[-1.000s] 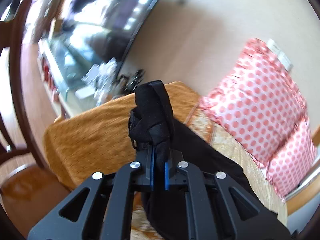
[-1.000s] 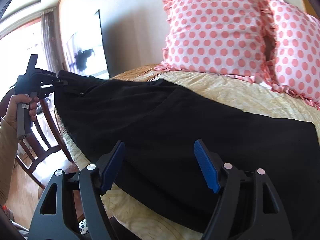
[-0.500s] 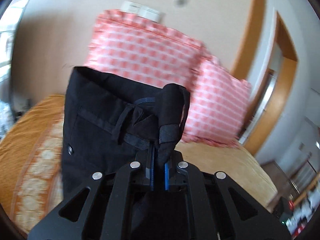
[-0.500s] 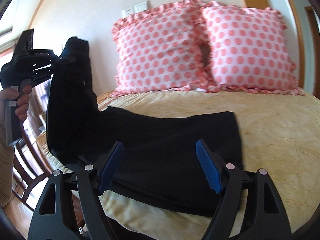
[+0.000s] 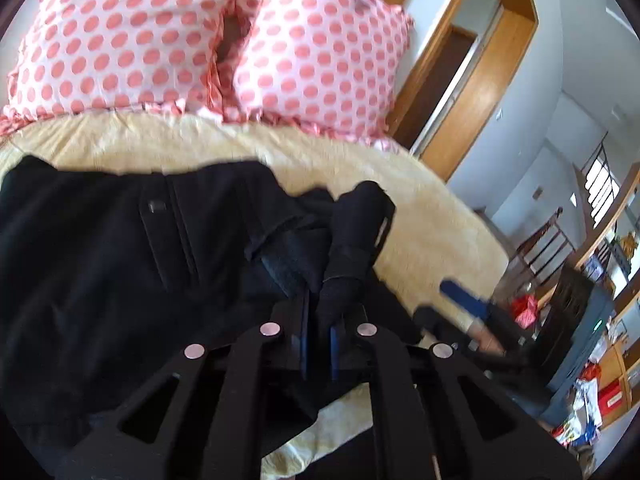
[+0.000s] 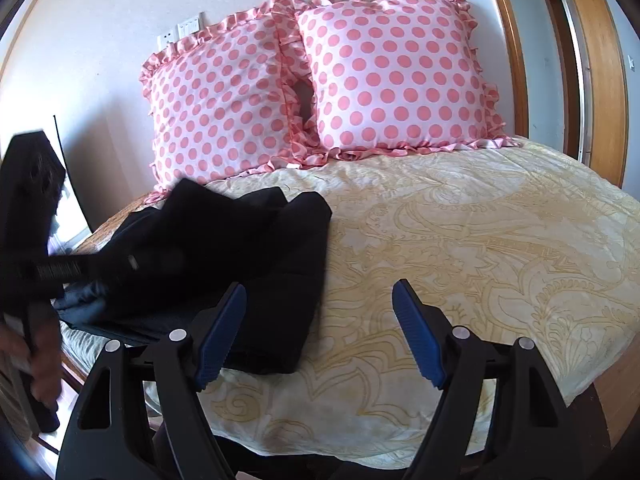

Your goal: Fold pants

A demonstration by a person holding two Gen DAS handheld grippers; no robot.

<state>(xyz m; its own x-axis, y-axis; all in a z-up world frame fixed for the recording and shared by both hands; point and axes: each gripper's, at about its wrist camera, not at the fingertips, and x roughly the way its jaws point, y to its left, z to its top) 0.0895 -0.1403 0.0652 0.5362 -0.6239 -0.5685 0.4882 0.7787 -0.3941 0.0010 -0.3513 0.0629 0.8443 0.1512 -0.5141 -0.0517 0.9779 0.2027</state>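
Note:
The black pants (image 5: 120, 272) lie on the yellow patterned bedspread (image 6: 460, 240), doubled over on themselves at the bed's left side (image 6: 248, 248). My left gripper (image 5: 318, 336) is shut on a bunch of the waistband and holds it low over the folded stack. It appears blurred at the left of the right wrist view (image 6: 80, 268). My right gripper (image 6: 318, 332) is open and empty, hovering above the bed's near edge, its left finger over the pants' near corner.
Two pink polka-dot pillows (image 6: 320, 84) lean on the wall at the head of the bed. A wooden door frame (image 5: 480, 64) stands to the right. Shelves and clutter (image 5: 600, 360) lie beyond the bed's right edge.
My left gripper swung the waistband up and over from the left end of the bed and brought it down onto the legs. The pants went from spread out to doubled over. The right gripper stayed open.

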